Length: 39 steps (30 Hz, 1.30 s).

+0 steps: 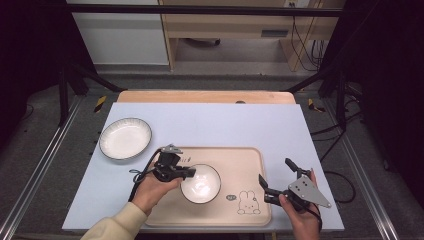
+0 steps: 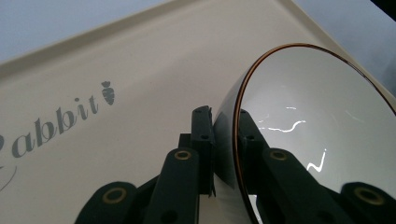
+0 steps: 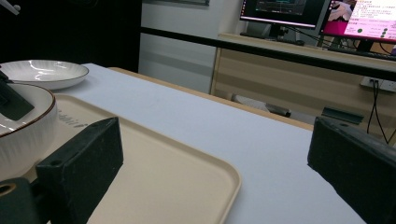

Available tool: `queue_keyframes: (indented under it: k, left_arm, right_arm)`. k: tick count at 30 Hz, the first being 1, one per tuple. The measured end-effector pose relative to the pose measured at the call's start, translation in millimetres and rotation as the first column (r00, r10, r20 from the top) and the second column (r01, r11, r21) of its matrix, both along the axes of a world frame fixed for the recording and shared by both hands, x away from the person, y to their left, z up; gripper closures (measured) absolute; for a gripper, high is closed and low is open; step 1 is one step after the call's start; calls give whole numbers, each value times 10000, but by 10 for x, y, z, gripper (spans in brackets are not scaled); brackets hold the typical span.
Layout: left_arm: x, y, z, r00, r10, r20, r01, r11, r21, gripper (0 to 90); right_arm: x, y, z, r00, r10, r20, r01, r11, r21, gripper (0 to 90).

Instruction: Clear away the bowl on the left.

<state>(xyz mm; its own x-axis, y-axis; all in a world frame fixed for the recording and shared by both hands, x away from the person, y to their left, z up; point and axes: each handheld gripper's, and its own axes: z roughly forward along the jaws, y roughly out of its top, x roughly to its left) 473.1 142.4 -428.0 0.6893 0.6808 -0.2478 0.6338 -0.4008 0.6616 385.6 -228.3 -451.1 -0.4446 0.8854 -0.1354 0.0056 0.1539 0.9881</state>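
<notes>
black jaws of the left gripper (image 2: 224, 154) are rising closest to the lens in the left gripper view, pinching the rim of a white bowl (image 2: 322, 135) between them, one jaw outside the wall and one inside. its thin brown edge is curving up past the jaws, and the glazed inside is catching streaks of light. in the high view the bowl (image 1: 201, 183) is sitting on the beige tray (image 1: 250, 210), a little left of the tray's middle, with the left gripper (image 1: 192, 172) gripping it at its left rim and the person's left hand (image 1: 152, 191) holding the tool from the near left. grey lettering reading "abbit" with a small carrot (image 2: 108, 92) is showing on the tray (image 2: 140, 70) beside the bowl, and a rabbit drawing (image 1: 248, 202) is lying on the tray's near right part. at the tray's right edge the right gripper (image 1: 276, 175) is hanging with its jaws spread wide, gripping nothing, in the person's right hand (image 1: 300, 212). its own view is showing one jaw over the tray (image 3: 187, 177) and the other over the pale blue table cover (image 3: 261, 135), with the bowl (image 3: 25, 126) at the left. a white plate (image 1: 125, 138) is resting on the cover (image 1: 220, 122) far left of the tray, apart from it. beyond the table a wooden desk (image 3: 289, 70) is carrying lit monitors (image 3: 322, 14).
</notes>
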Motion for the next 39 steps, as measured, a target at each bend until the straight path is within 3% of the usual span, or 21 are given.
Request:
queue_keyframes:
  k: [8,39]
  left_arm:
    - [15,1,-46,9996,102,-262,-103,9999,-31,811]
    - [69,-18,-151,9984,243,-514,-243,9997,-10,812]
  right_arm:
    - [1,1,-1,10000,8,-5,-8,10000,-23,35]
    - [5,5,-3,10000,55,-53,-55,10000,-57,35]
